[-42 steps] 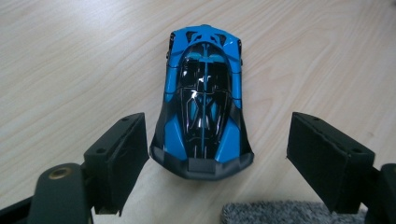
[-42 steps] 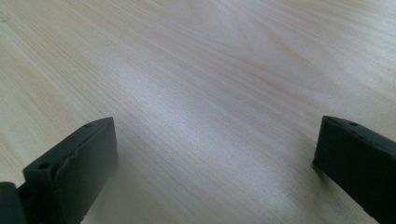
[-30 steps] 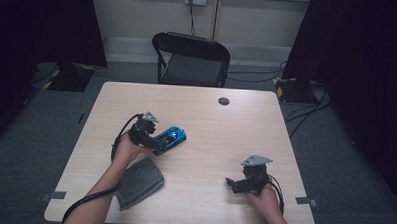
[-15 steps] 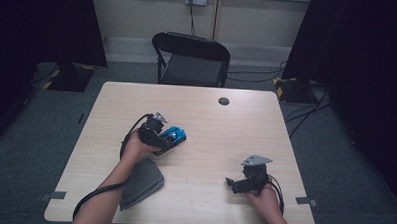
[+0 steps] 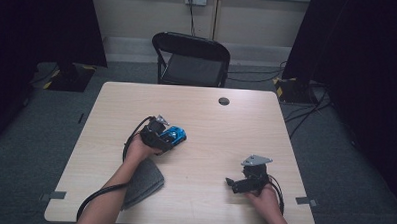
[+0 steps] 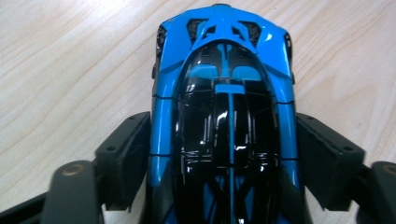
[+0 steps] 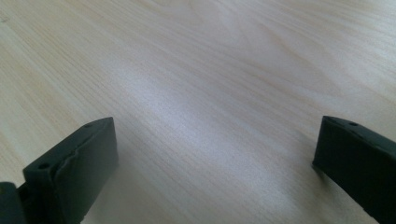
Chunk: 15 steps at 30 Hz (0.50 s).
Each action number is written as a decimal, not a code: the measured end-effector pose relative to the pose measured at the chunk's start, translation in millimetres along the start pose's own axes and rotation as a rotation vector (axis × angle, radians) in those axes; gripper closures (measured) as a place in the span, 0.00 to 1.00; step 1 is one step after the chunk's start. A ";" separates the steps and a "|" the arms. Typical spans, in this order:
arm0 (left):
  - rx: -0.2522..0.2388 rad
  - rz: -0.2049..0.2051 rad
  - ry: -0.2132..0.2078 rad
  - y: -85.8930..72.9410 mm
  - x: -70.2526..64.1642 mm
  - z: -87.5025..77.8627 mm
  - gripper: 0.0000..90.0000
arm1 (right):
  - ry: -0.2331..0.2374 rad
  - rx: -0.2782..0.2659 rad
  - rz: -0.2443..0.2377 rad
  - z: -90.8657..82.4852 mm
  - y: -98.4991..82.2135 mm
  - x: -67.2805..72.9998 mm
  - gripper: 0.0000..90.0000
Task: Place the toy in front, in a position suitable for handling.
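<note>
- One blue toy car (image 6: 224, 116) takes up the middle of the left gripper view, seen from above, its long axis running from the bottom edge up toward the top centre.
- Its body is glossy bright blue, with a black cabin roof split by a thin blue stripe and dark vents at the far end.
- In the high view the car (image 5: 174, 135) sits on the pale wooden table (image 5: 216, 122), left of the frame's centre.
- The left gripper (image 6: 219, 158) has its jaws on either flank of the car; they have just been closing, and the black pads meet its sides, clasping it.
- The right gripper (image 7: 212, 158) is released, jaws spread wide over bare wood; in the high view it (image 5: 231, 183) rests at the lower right.
- A grey cloth (image 5: 141, 182) lies at the lower left, beside the left forearm.
</note>
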<state>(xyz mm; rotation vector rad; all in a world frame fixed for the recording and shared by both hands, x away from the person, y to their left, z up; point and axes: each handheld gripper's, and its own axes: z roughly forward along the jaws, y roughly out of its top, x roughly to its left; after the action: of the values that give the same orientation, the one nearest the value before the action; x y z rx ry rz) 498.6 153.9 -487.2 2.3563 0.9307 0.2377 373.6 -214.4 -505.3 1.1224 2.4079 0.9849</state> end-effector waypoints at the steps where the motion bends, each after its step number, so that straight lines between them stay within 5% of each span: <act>1: 0.001 -0.002 0.003 0.2 -0.6 0.3 0.29 | 0.000 0.000 0.001 0.0 0.0 0.1 0.00; 15: 0.020 -0.002 0.021 7.5 -2.6 -8.7 0.32 | 0.000 0.000 0.000 0.0 0.0 0.0 0.00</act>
<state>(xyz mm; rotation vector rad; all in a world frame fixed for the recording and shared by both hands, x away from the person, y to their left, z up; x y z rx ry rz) 497.7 151.8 -475.7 2.3758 0.9497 0.2544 373.6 -214.4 -505.3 1.1226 2.4079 0.9850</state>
